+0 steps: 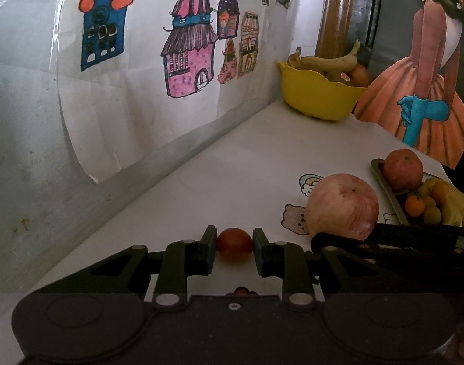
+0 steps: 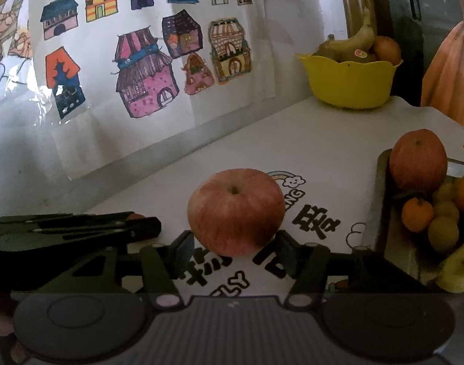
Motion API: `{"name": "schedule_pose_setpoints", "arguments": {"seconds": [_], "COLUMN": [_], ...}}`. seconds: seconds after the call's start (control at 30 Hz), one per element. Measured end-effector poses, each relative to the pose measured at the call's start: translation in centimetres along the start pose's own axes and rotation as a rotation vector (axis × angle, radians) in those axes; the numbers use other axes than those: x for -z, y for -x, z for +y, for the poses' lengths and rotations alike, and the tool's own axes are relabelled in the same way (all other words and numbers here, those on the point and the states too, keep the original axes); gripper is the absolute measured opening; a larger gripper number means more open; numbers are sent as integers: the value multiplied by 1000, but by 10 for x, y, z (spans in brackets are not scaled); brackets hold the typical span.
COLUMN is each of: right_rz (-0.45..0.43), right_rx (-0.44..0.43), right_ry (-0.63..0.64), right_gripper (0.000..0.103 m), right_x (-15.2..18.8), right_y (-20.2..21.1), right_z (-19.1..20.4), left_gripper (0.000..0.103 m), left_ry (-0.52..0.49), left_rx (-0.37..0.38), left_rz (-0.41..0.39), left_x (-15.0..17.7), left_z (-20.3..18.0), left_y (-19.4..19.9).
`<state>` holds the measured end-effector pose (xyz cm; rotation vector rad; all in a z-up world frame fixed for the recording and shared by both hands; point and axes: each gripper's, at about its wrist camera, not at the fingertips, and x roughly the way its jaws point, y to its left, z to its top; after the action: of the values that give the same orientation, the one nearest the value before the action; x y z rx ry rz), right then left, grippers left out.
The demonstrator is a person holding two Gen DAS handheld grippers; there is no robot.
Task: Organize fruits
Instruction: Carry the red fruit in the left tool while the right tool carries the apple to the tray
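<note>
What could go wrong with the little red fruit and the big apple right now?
1. The left gripper pinches the small red fruit between its pads; a hard squeeze might squash it.
2. The big apple is round and sits between the right gripper pads; if the grip lands low, it might slip and roll across the table.
3. The two grippers are close together, so lifting both might make them bump.

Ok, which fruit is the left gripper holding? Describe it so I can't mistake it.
Start at the white tablecloth below the wall of house drawings. Near its front edge, left of the big pink apple, the left gripper pinches a small dark-red tomato-like fruit, far smaller than the apple.
</note>
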<state>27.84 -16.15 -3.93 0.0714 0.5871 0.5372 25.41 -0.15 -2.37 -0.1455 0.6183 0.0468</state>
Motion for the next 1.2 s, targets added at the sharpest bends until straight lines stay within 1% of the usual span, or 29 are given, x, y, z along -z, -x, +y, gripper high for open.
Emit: {"name": "schedule_pose_setpoints", "arguments": {"seconds": [0.1,0.3,0.47,0.5,0.8,0.93,1.03,1.2], "right_rz": [-6,-22,-25,-34,-45,-42,-39,-58], "right_rx": [-4,1,1,-1,1,-4,-19,-30], "right_ry": [2,-25,-49,-55,-81,-97,-134,-165], "right_gripper": [67,78,77,74,73,73,73,73], "right_x": [0,-6,-8,-8,-5,0,7,22], "right_y": [0,-6,-11,-11,-7,1,11,32], "right_z": [-1,-4,-3,-3,-5,-5,-7,-9], "left_gripper": [28,29,29,29,27,27,27,27], "left_ry": [3,19,26,25,18,32,39,42], "left_rx": [-3,4,10,9,3,18,28,56], "left_rz": [-1,-7,-9,-9,-8,0,1,-9], "left_x": [1,4,5,5,6,9,11,13], "left_z": [0,6,9,9,8,7,5,-2], "left_y": [1,6,8,8,14,18,23,34]}}
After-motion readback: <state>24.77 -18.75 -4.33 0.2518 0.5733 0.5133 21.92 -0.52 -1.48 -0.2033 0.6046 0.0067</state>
